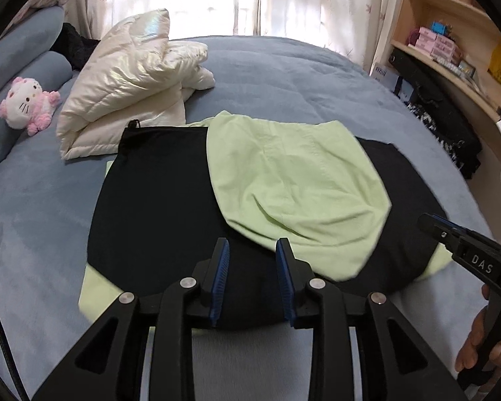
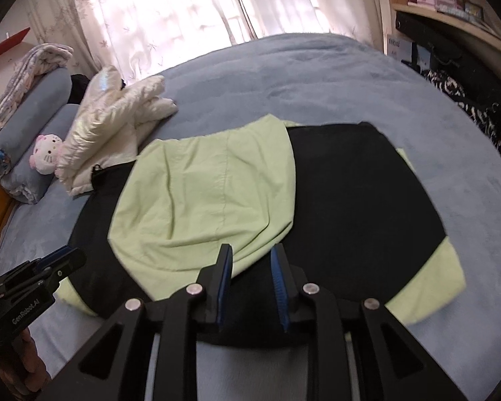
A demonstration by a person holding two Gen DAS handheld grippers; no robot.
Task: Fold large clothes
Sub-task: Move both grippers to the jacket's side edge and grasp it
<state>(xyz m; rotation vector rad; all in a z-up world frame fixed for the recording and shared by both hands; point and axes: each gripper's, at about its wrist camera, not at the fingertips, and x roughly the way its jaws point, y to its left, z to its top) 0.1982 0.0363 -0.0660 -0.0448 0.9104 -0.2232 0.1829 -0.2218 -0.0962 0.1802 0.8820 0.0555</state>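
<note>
A large black-and-light-green garment [image 1: 157, 207] lies spread flat on the blue bed [image 1: 284, 73]. A light green panel [image 1: 294, 183] is folded over its black middle; it also shows in the right wrist view [image 2: 200, 193]. Green edges stick out at the lower left [image 1: 93, 287] and right [image 2: 434, 284]. My left gripper [image 1: 252, 250] is open and empty, hovering over the garment's near edge. My right gripper [image 2: 252, 257] is open and empty above the near edge too. Each gripper shows in the other's view, the right one [image 1: 431, 224] and the left one [image 2: 66, 260].
A folded cream puffer jacket [image 1: 127, 80] lies at the back left of the bed. A pink and white plush cat [image 1: 26, 107] and blue bolsters [image 2: 40, 107] sit at the left. Curtains hang behind. Wooden shelves [image 1: 451, 33] and dark bags [image 1: 444, 123] stand on the right.
</note>
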